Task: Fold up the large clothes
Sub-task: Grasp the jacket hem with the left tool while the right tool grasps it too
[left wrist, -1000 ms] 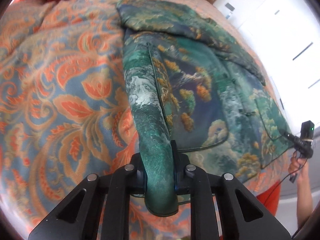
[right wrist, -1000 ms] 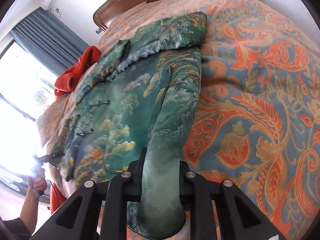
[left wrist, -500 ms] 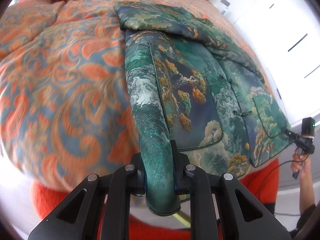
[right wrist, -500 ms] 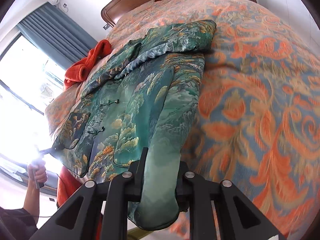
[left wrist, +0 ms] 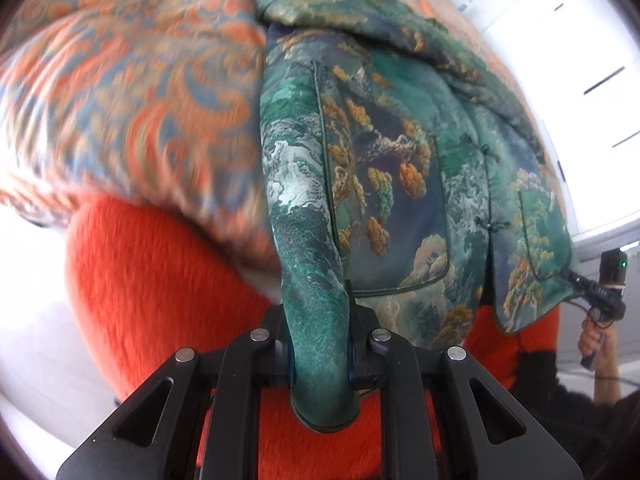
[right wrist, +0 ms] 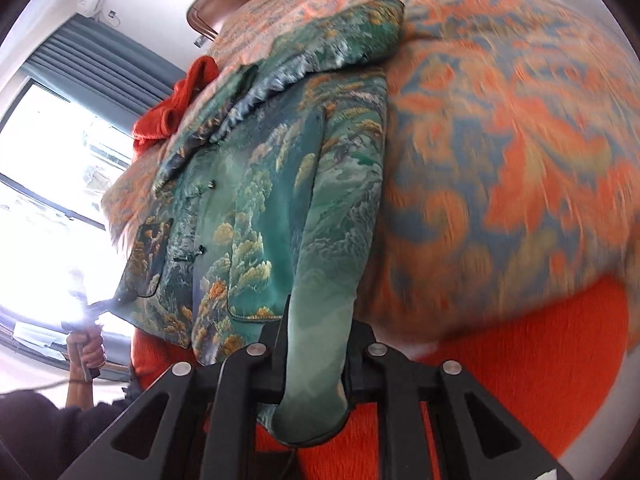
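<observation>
Left gripper (left wrist: 320, 344) clamped on green jacket (left wrist: 392, 168) hem corner, right gripper (right wrist: 316, 348) pinched other corner. Jacket lay on paisley bedspread (right wrist: 500, 140), hem over bed edge, orange blanket (left wrist: 160, 280) below.

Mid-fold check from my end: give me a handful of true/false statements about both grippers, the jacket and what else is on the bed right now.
1. The left gripper is shut on the jacket. True.
2. The right gripper is open and clear of the fabric. False: it is shut on the jacket's hem edge.
3. The jacket's front is fastened with knot buttons. True.
4. The jacket lies on a plain white sheet. False: it lies on an orange and blue paisley bedspread.
5. A red garment sits on the bed beyond the jacket. True.
6. The jacket is already folded in half. False: its front still lies spread open.
</observation>
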Motion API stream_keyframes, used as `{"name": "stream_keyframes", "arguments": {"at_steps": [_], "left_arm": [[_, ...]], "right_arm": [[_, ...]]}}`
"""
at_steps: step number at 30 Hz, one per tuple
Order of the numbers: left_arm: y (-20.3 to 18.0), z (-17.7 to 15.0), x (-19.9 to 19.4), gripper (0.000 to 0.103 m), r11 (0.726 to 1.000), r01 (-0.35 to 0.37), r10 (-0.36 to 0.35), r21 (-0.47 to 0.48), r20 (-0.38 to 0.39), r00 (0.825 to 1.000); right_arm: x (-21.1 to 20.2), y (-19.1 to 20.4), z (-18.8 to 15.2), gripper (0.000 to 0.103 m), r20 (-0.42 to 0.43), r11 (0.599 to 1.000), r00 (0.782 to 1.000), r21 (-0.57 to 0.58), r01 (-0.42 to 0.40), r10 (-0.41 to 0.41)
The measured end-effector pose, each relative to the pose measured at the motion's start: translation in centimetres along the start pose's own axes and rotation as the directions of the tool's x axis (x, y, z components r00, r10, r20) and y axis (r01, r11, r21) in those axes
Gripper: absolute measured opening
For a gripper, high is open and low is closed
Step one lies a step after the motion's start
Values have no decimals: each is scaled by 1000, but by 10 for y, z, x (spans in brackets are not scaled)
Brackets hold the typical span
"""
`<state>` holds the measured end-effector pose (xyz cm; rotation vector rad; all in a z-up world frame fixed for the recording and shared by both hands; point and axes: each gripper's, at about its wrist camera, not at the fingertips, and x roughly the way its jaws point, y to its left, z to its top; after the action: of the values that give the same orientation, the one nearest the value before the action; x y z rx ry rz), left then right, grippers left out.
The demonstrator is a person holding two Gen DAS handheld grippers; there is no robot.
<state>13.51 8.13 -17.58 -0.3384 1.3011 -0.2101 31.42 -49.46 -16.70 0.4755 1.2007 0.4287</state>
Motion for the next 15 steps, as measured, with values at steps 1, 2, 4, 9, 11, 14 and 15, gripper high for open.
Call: {"name": "stream_keyframes", "arguments": {"at_steps": [1, 2, 4, 9, 11, 14, 15], "left_arm": [[0, -1, 2, 15, 1000, 4, -5, -22, -18, 1000], [2, -2, 4, 15, 1000, 3, -4, -27, -36, 999], [3, 5, 5, 15, 999, 7, -9, -36, -55, 998], [-6, 29, -17, 13, 997, 54, -55, -50, -34, 998], [-10, 55, -38, 12, 990, 128, -127, -56, 17, 992], [-14, 100, -69, 12, 975, 216, -209, -49, 108, 972], [-16, 116, -77, 12, 971, 236, -228, -43, 135, 964]], "right_arm": [[-1, -2, -9, 15, -12, 1000, 1000, 12, 2, -1], [-1, -4, -12, 14, -21, 1000, 1000, 21, 0, 0], [0, -3, -23, 13, -48, 999, 999, 31, 6, -4], [-8, 13, -34, 11, -82, 999, 996, 22, 23, -22], [-16, 21, -25, 10, -65, 999, 998, 39, -19, 22], [-41, 29, 6, 10, 2, 988, 989, 60, -145, 145], [-46, 32, 19, 10, 20, 984, 986, 57, -168, 167]]}}
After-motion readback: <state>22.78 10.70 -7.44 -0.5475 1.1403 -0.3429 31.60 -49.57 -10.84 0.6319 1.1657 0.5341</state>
